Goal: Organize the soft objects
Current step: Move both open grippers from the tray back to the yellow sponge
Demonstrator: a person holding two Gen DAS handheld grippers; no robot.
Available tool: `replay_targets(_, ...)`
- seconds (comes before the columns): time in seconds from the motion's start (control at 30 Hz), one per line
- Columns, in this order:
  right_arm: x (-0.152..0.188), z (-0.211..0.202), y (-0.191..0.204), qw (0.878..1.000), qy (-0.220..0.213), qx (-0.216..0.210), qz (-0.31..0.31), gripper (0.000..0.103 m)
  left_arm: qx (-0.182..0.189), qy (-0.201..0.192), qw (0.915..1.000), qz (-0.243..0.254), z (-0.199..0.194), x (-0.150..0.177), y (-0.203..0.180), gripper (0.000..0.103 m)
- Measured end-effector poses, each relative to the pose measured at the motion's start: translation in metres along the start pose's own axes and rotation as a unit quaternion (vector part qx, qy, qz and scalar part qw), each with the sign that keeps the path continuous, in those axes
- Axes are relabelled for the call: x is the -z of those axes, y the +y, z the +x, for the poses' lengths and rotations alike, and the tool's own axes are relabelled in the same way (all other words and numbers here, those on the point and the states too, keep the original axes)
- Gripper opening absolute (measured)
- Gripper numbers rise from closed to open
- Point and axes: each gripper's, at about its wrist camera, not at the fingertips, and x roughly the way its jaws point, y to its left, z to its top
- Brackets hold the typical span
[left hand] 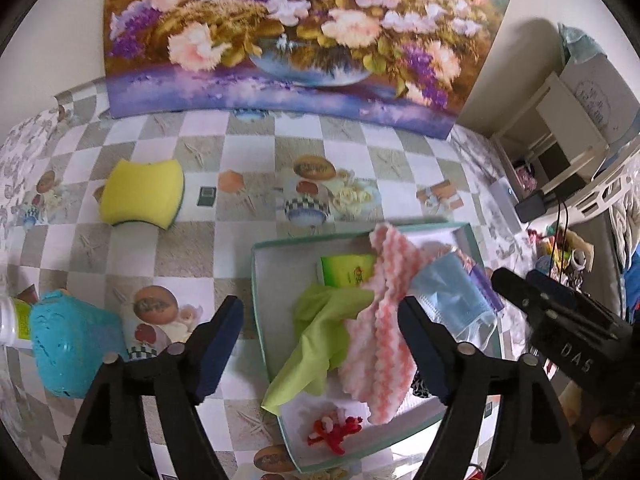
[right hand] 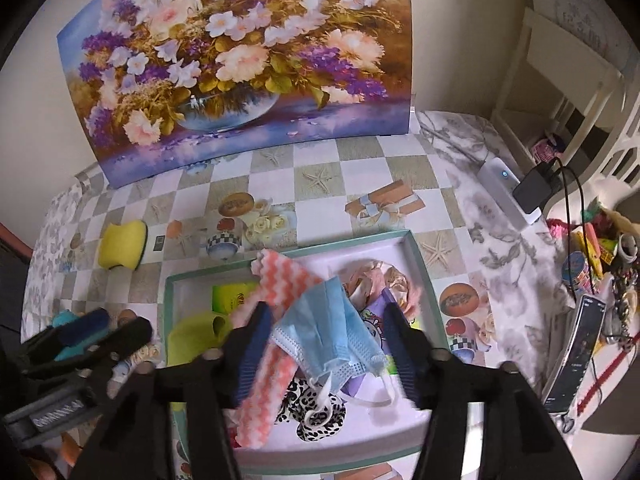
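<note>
**Soft stuff piled in the box**

Pink cloth and mask lay in the box, looked freshly dropped. Left gripper and right gripper hung above, jaws apart, holding nothing. Sponge sat outside, probably next.

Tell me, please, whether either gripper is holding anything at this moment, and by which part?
Nothing is held. The left gripper and right gripper both stand open above the box; pink cloth and blue mask lie loose inside.
</note>
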Motion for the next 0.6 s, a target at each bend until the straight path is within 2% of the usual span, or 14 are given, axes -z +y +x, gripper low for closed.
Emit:
replay_targets(0.07,-0.001,0.0,0.002,1.0,0.0,0.007,-0.004,0.07,-0.002,-0.009,0.9999,-0.007,-0.002,-0.001,0.004,0.089)
replay_targets(0.13,-0.001,0.001,0.003,1.0,0.0,0.014,-0.009,0.08,-0.013,-0.016,0.9997,-0.016,-0.001,-0.002,0.009,0.093)
replay_targets(0.2,-0.002,0.001,0.004,1.0,-0.003,0.022,-0.014,0.097,-0.036,-0.018,0.9989,-0.023,0.001,-0.003,0.016,0.1)
replay_targets(0.23,-0.002,0.002,0.004,1.0,-0.005,0.026,-0.016,0.102,-0.048,-0.019,0.9983,-0.025,0.002,-0.002,0.019,0.101)
replay_targets(0.33,-0.002,0.004,0.007,0.999,-0.002,0.032,-0.027,0.103,-0.073,-0.024,0.9963,-0.039,0.003,-0.004,0.032,0.101)
replay_targets(0.47,0.0,0.009,0.014,0.999,0.003,0.034,-0.042,0.103,-0.064,-0.038,0.9954,-0.062,-0.003,-0.006,0.049,0.101)
replay_targets(0.6,0.0,0.007,0.022,0.998,-0.006,0.025,-0.049,0.103,-0.07,-0.056,0.9935,-0.07,-0.011,-0.007,0.06,0.101)
